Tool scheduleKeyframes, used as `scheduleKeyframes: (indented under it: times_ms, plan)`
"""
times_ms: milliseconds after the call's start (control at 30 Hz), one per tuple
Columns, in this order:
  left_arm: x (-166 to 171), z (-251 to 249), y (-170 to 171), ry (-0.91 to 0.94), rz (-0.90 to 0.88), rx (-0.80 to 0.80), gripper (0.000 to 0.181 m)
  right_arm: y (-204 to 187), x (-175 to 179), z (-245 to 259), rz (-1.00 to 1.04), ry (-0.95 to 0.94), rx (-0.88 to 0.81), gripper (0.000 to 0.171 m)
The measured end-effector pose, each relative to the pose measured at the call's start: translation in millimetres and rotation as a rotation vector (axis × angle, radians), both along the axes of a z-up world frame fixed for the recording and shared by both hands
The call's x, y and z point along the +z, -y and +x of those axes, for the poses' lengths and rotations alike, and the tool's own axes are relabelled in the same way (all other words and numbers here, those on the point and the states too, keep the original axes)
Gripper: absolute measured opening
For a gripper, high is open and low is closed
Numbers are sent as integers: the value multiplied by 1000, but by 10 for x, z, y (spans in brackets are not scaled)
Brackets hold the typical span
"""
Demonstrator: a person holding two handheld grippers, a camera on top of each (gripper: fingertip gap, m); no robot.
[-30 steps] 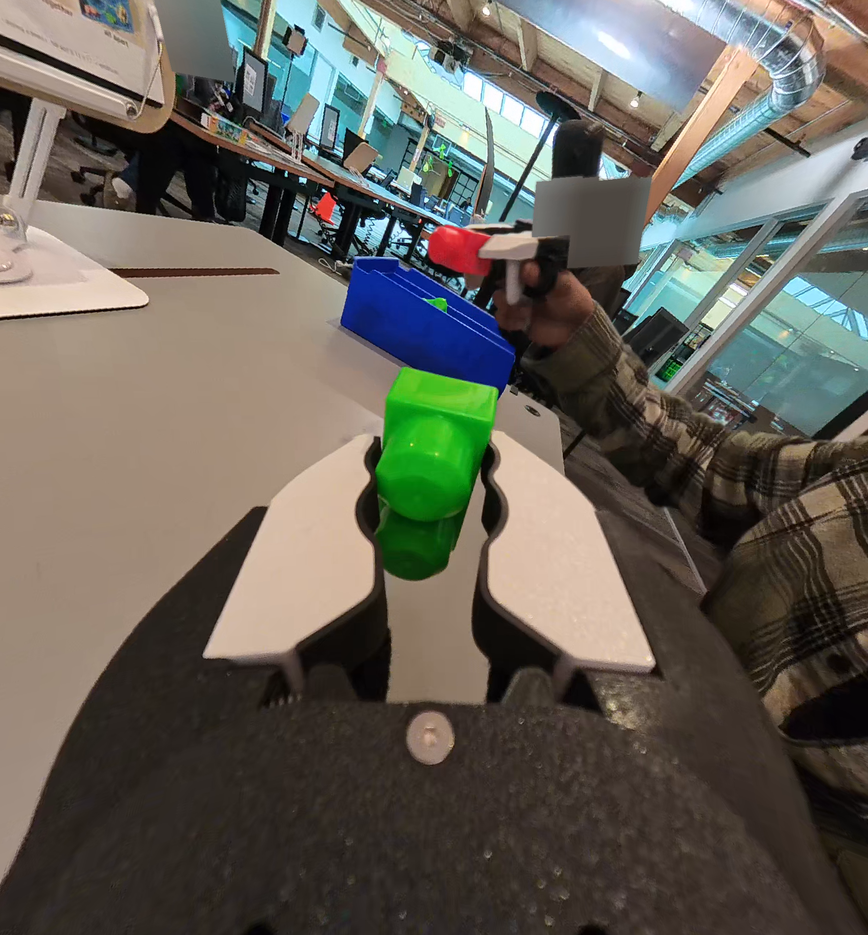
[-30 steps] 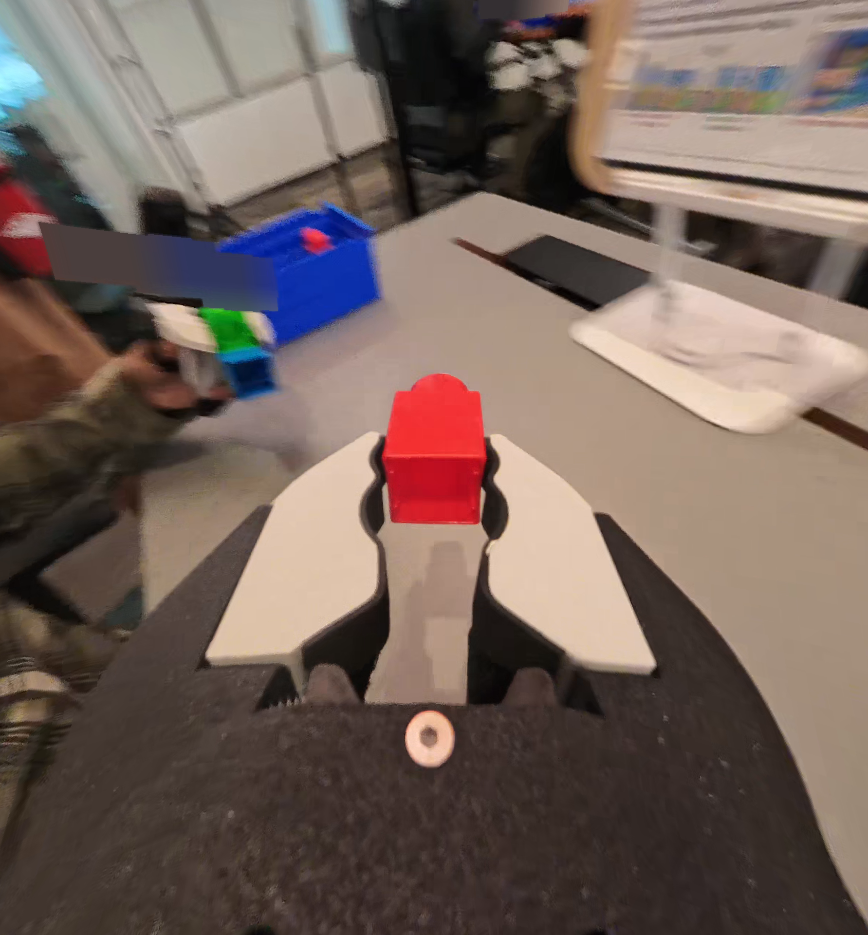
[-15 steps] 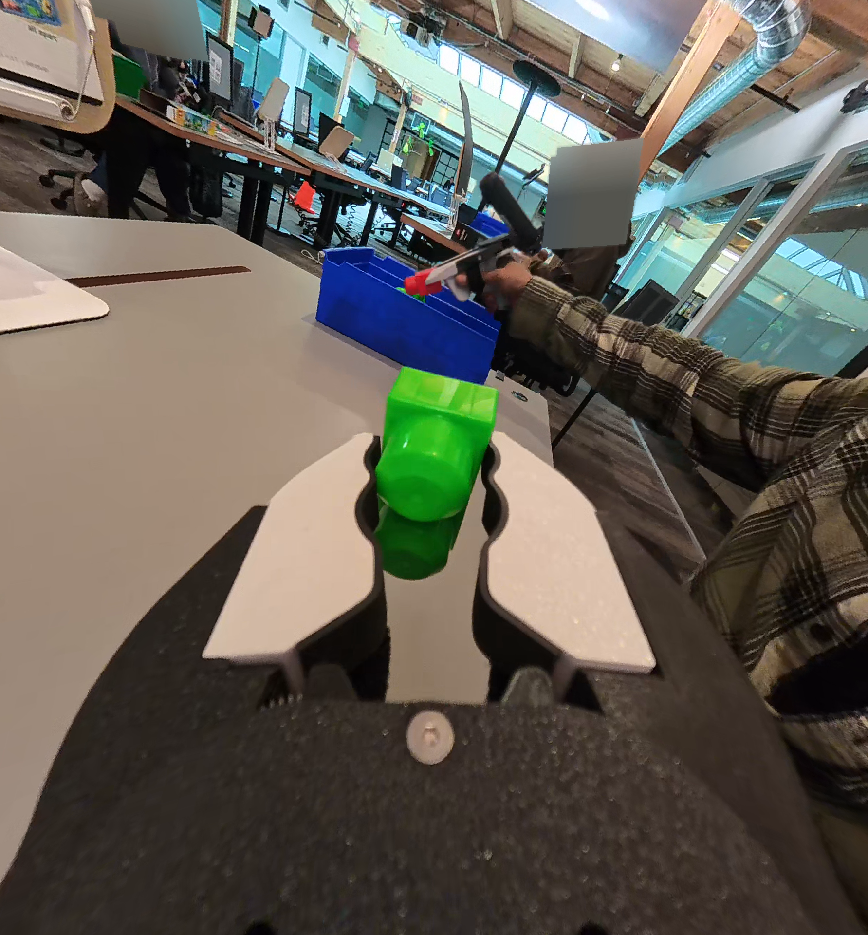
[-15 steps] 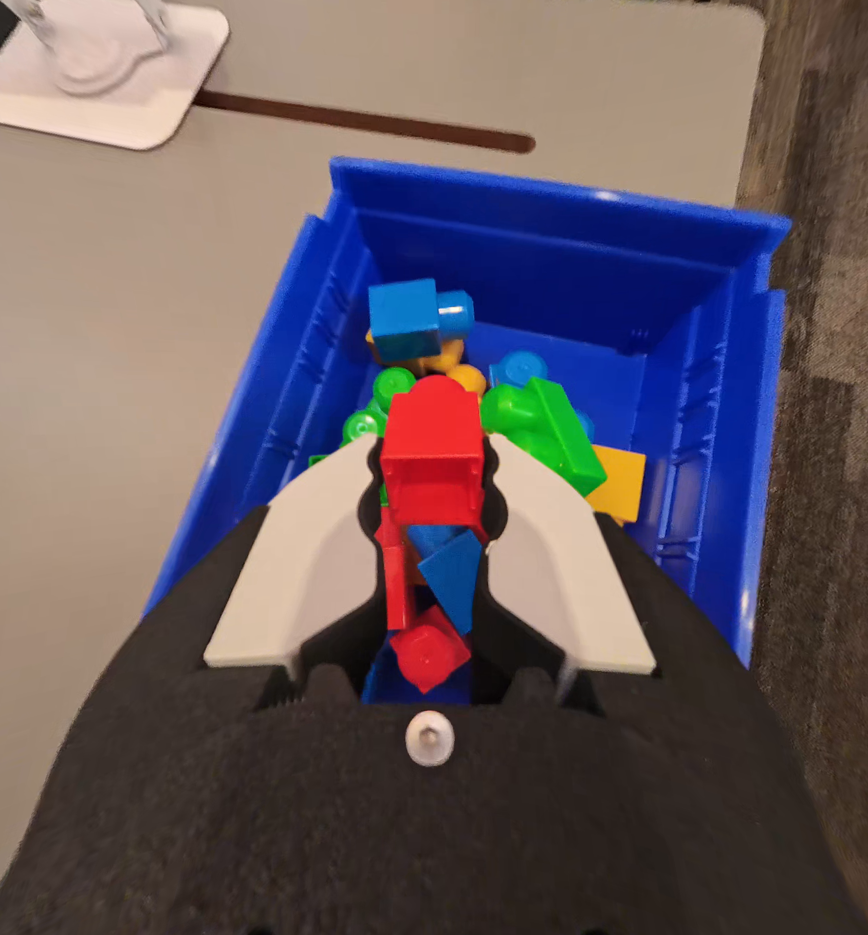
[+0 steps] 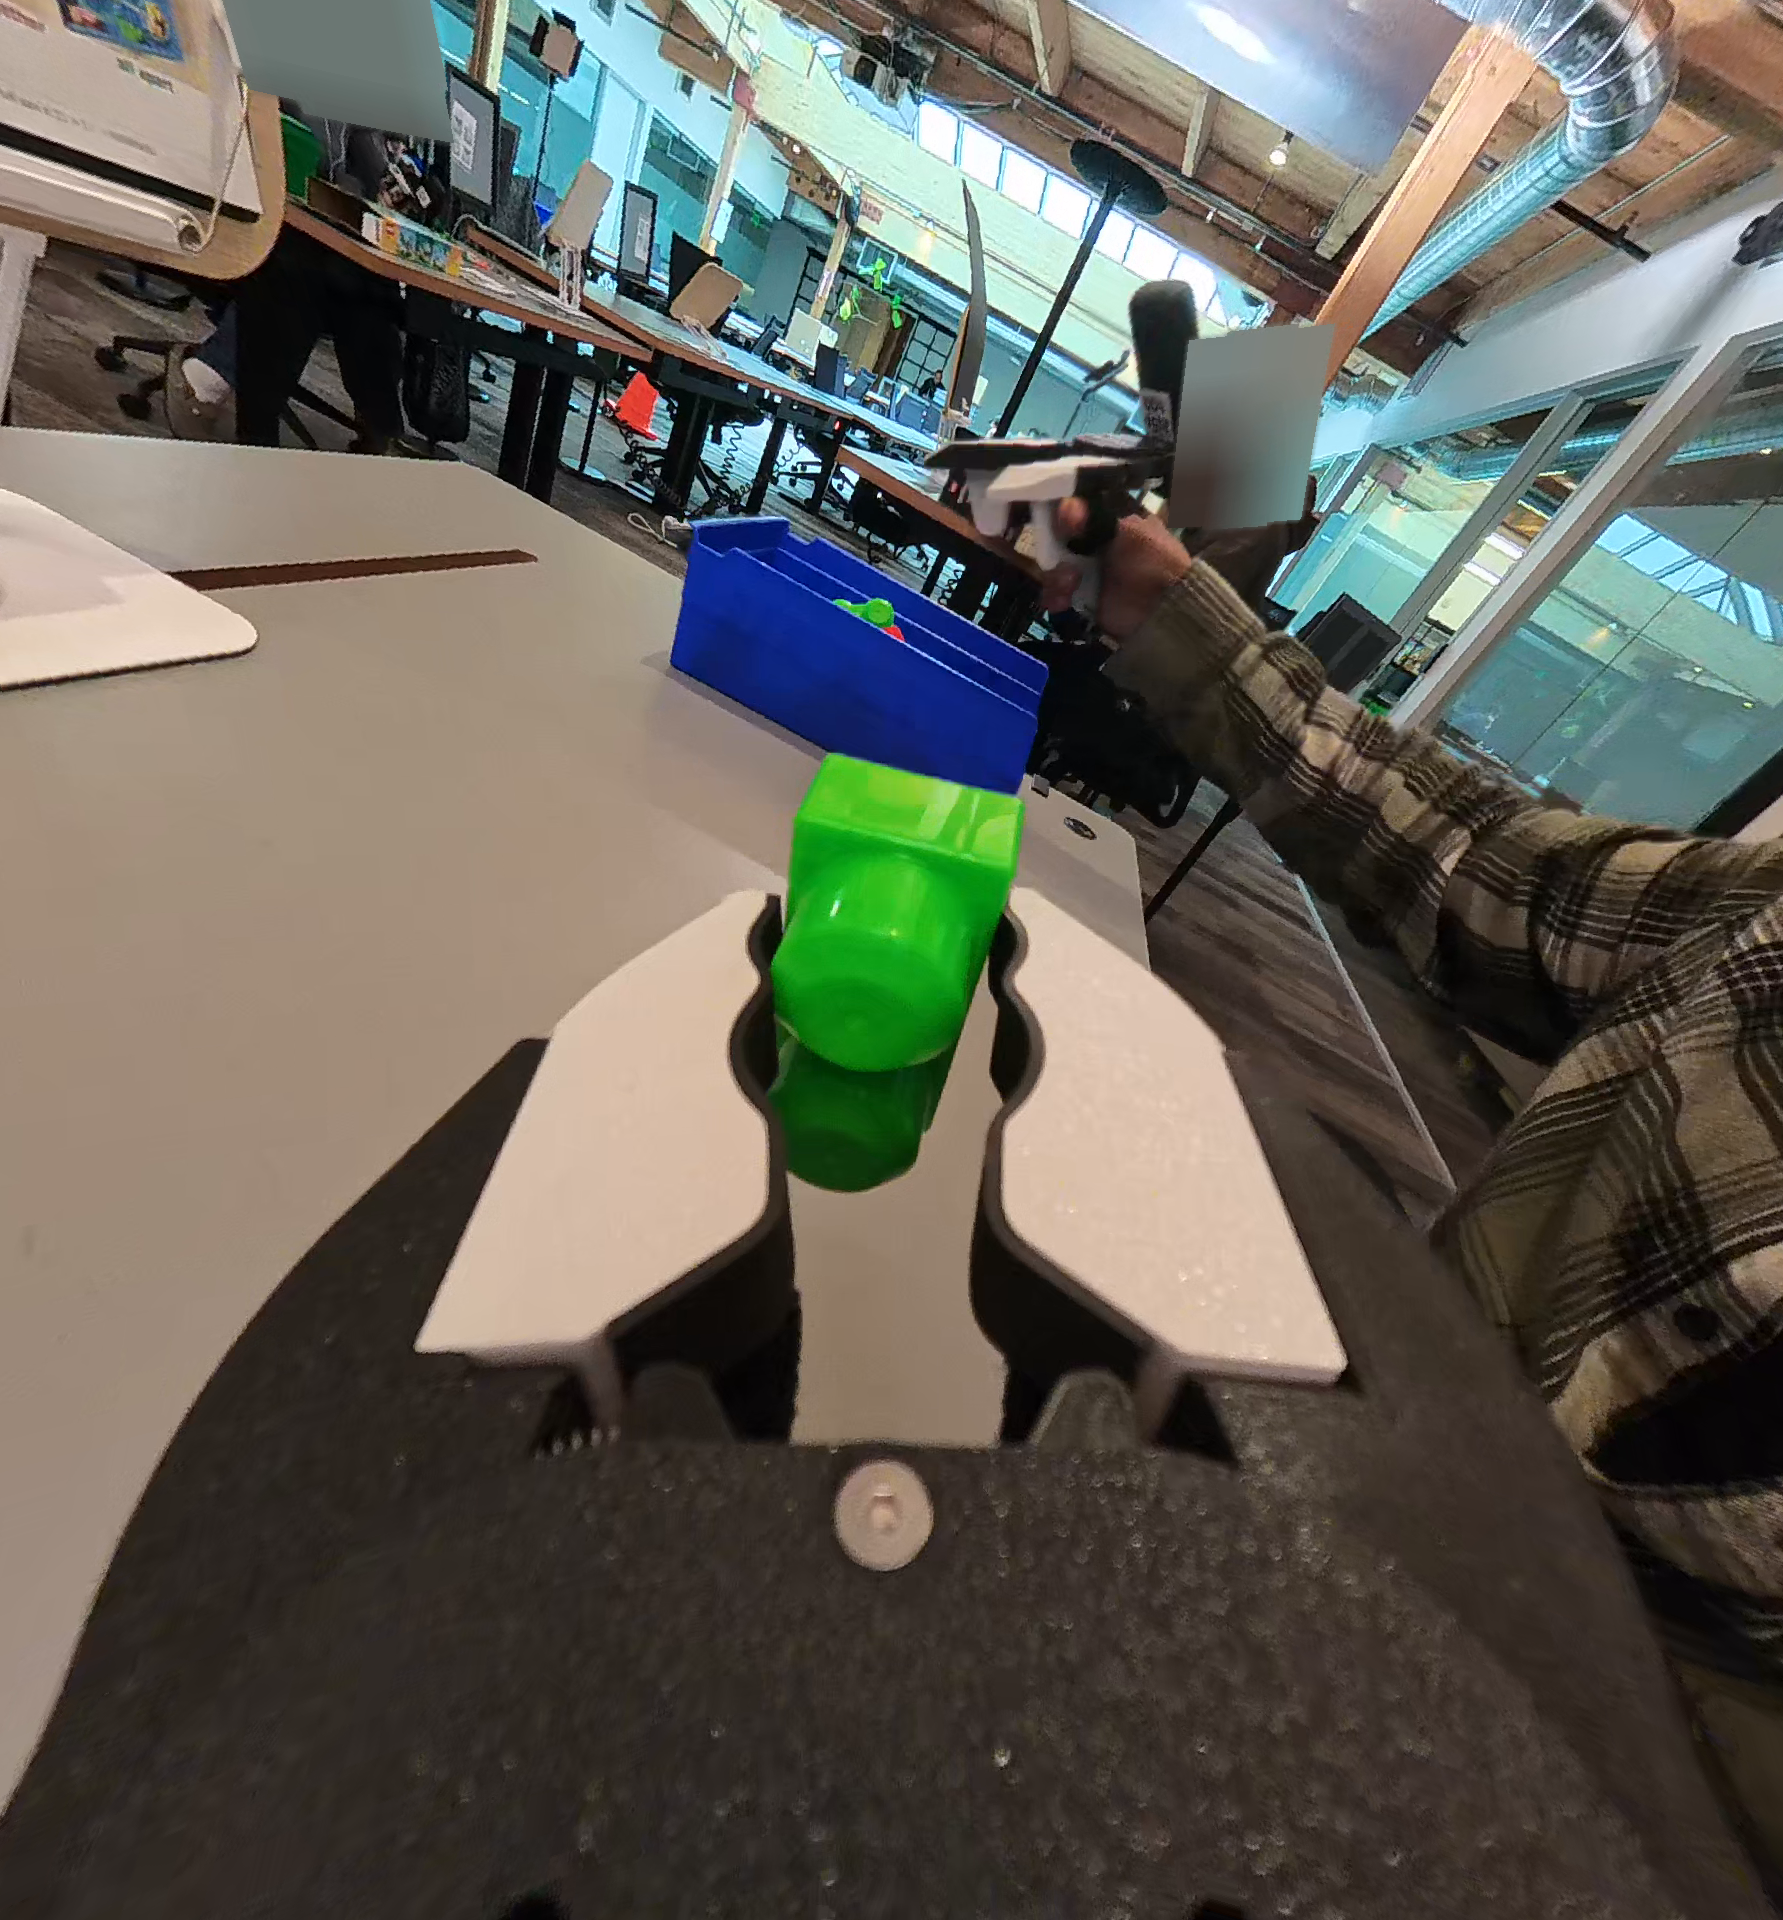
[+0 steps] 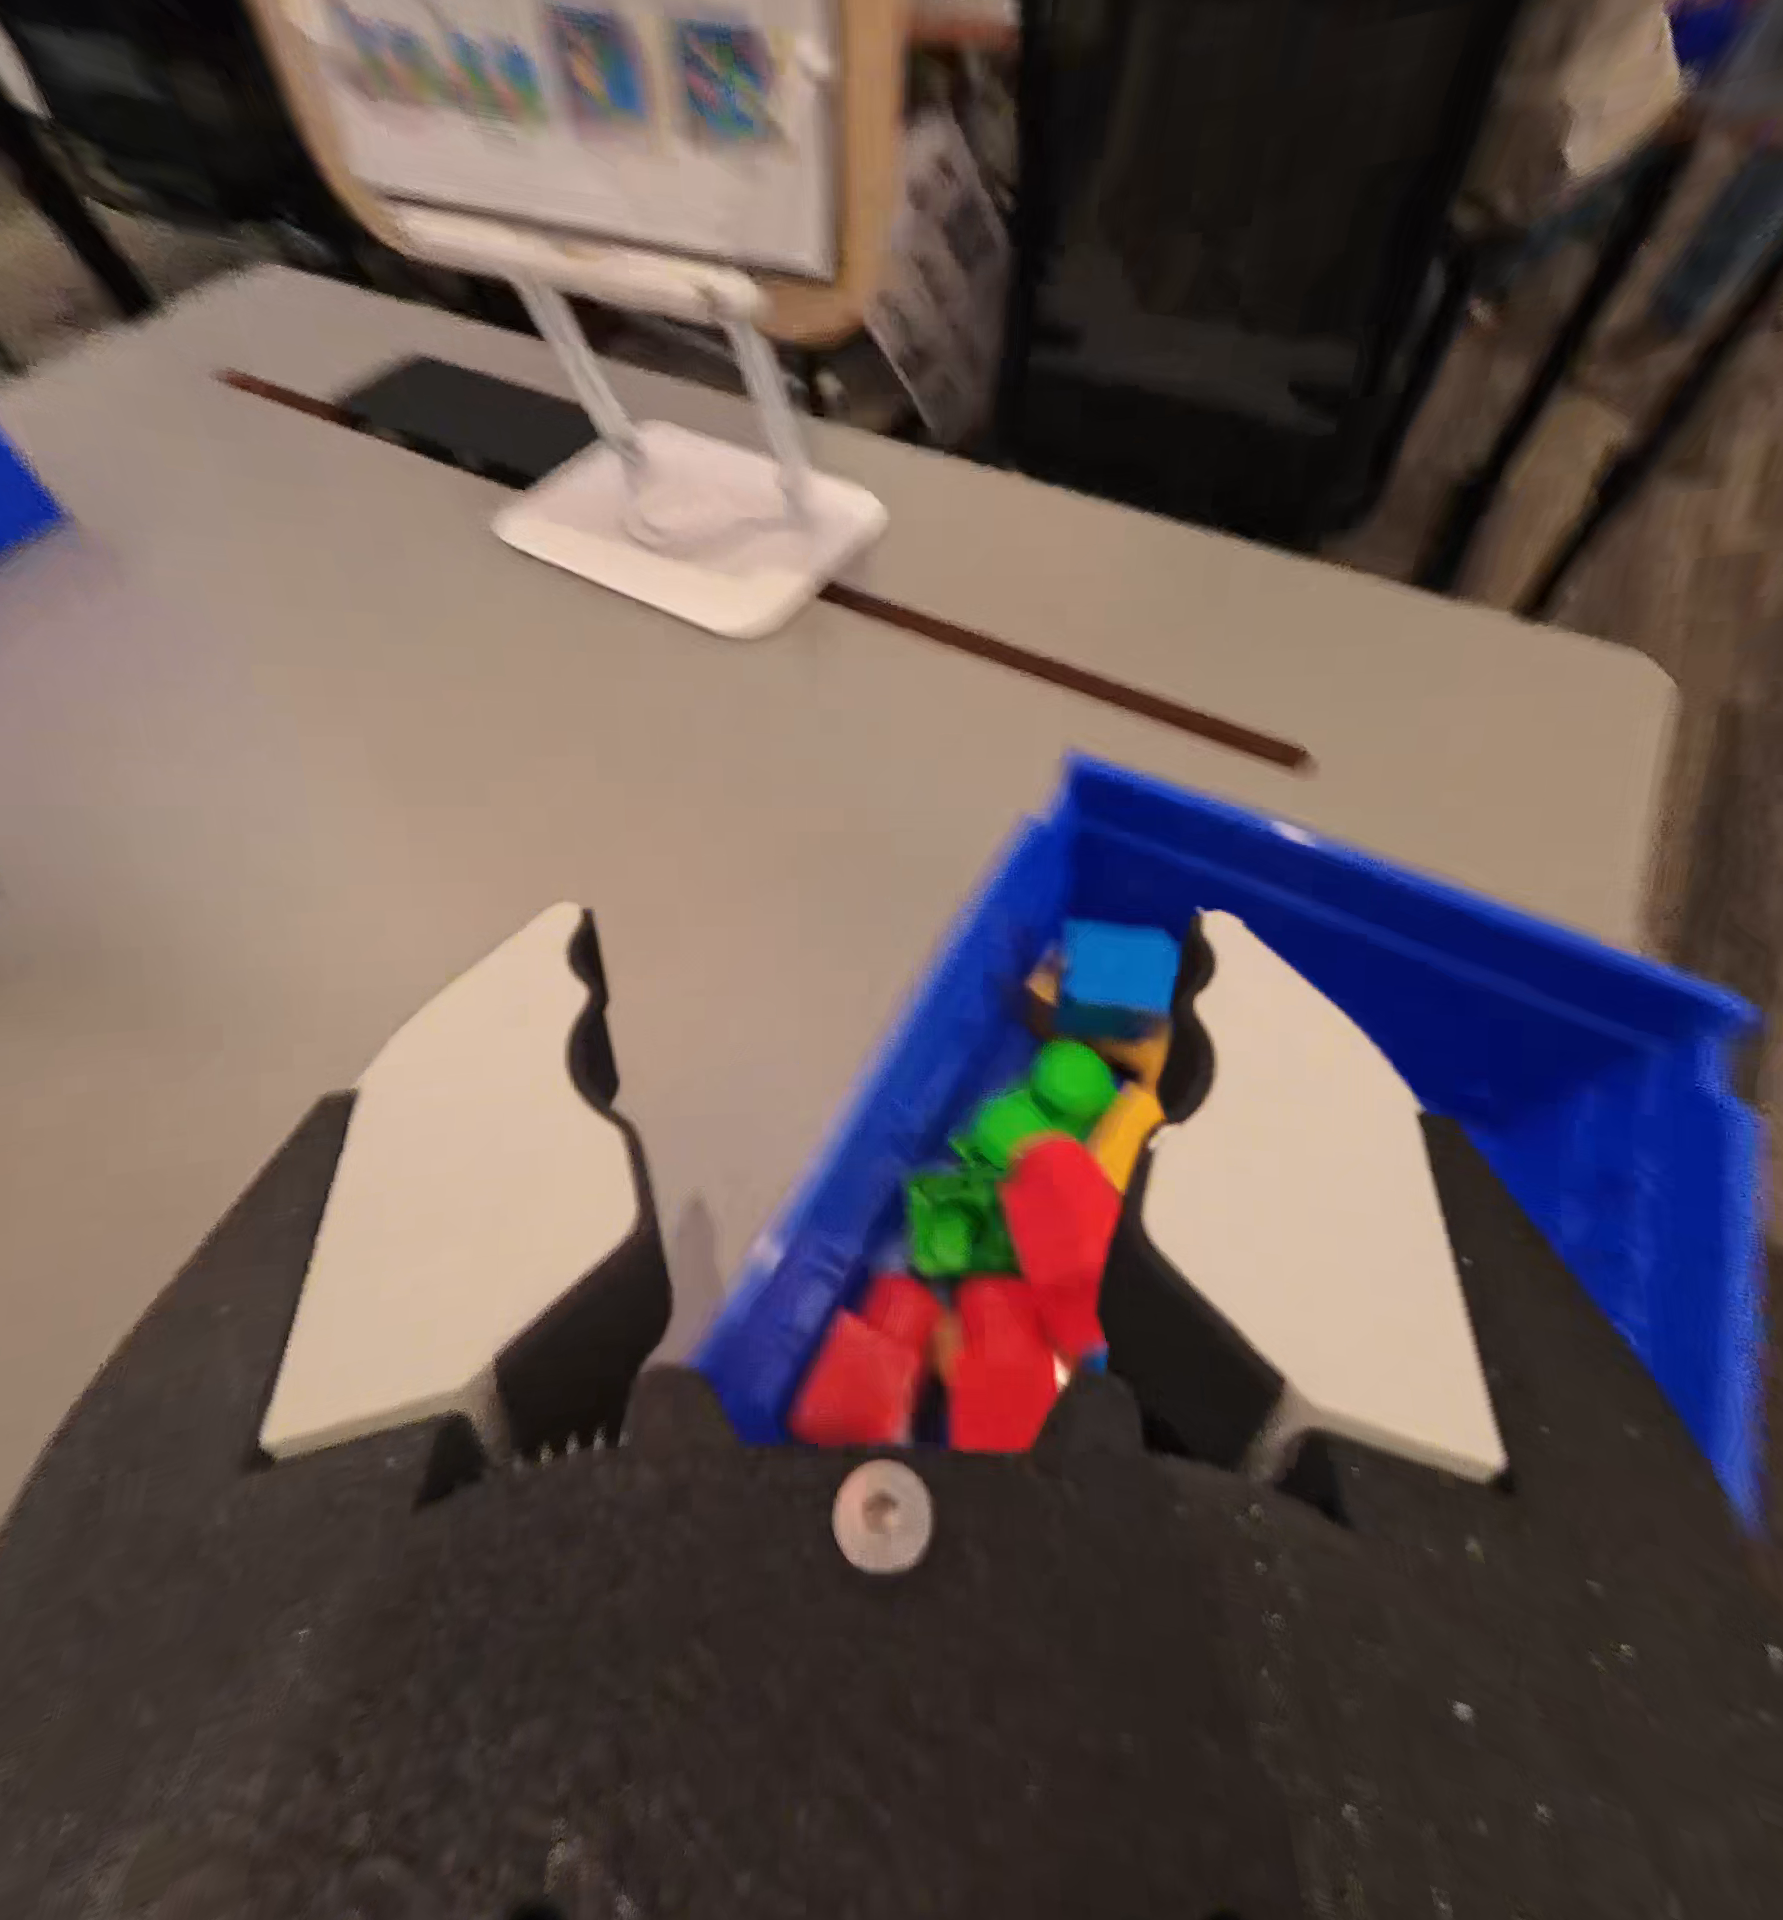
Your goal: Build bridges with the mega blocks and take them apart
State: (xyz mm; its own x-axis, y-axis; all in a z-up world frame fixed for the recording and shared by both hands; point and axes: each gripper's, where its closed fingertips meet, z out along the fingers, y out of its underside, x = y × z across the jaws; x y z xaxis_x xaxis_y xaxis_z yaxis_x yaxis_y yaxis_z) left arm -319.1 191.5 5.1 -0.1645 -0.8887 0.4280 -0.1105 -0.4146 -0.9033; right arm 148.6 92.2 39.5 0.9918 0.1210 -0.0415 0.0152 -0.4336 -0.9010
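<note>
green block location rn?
Left wrist view: the green block is clamped between the left gripper fingers, above the grey table, with the blue bin just beyond it.

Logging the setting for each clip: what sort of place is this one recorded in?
Most likely an open-plan office or lab workspace: rows of desks with monitors run far back, exposed wooden beams and a metal duct cross the ceiling, and glass-walled rooms line one side. The work happens on a grey table.
</note>
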Motion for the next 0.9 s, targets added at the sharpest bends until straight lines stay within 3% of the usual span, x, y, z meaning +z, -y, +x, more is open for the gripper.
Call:
scheduleKeyframes:
  times_ms: [100,300,433,567,767,900]
  plan:
    - [30,83,-9,17,-8,-11,38,-198,194,-841,105,-68,183,118]
    - [78,263,93,25,-17,-54,38,-479,37,-2696,201,-255,622,109]
    - [116,324,147,31,-13,-63,38,-599,-192,-3502,187,-271,780,102]
    - [99,350,177,28,-13,-69,38,-672,-335,-3938,161,-257,860,88]
    - [54,368,199,34,-27,-79,38,-741,-443,-4179,113,-275,908,76]
    - [5,400,228,28,-25,-80,38,-716,-466,-4235,102,-284,957,35]
